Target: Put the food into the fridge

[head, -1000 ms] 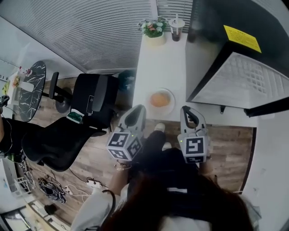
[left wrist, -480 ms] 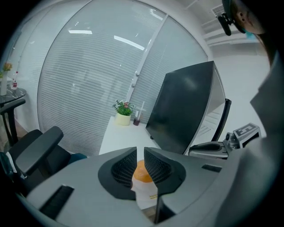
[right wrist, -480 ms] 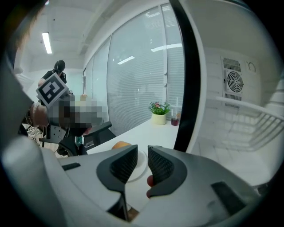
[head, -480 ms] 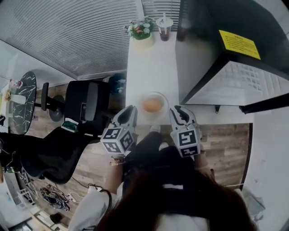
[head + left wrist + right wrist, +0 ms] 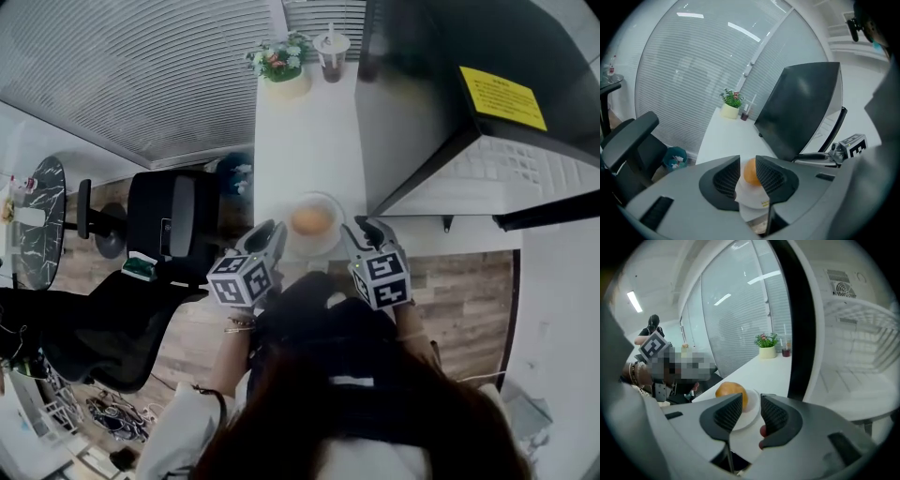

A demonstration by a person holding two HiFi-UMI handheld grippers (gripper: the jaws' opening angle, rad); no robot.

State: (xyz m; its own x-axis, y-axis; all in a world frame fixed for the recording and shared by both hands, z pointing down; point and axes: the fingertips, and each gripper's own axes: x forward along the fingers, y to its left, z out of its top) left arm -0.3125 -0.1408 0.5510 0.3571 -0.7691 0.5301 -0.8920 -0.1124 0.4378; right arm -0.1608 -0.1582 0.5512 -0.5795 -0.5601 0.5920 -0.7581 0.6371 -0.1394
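Since the plate looks like a two-handed lift, my left claw (image 5: 747,169) and right claw (image 5: 751,408) have just been opening. Both are wide and grip nothing, flanking the plate (image 5: 330,243) and orange (image 5: 311,218) just ahead on the desk (image 5: 305,131), with the open fridge (image 5: 450,56) beyond my right claw.

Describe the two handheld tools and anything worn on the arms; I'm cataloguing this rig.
The left tool and the right tool are pale grey shells with black ribbed pads, each bearing a white cube with black square markers. Their jaws have just been opening, with nothing gripped. A thin bracelet circles the left wrist below a pale sleeve.
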